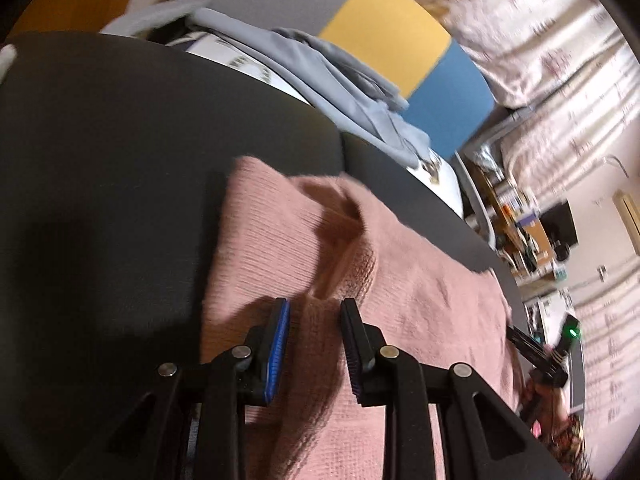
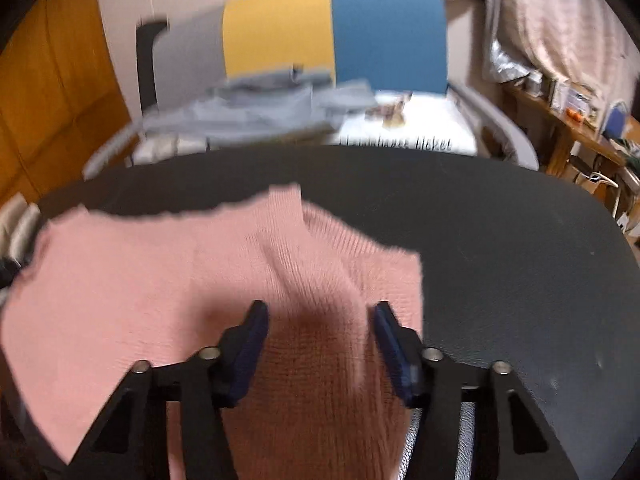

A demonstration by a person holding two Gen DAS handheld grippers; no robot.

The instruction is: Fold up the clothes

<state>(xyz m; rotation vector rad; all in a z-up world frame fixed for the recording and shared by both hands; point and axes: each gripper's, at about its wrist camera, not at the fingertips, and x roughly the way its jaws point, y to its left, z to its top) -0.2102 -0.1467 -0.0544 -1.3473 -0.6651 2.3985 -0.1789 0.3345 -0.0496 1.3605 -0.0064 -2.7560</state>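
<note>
A pink knitted garment lies on a dark round table. My left gripper is open, its blue-padded fingers standing over a raised fold of the pink knit near its left edge. In the right wrist view the same pink garment spreads to the left. My right gripper is open, its fingers either side of a raised ridge of knit near the garment's right edge. The right gripper also shows in the left wrist view at the garment's far right end.
A pile of grey clothes lies beyond the table on a white surface. Yellow and blue panels stand behind it. Curtains and a cluttered shelf are at the right. The table's bare right side is dark.
</note>
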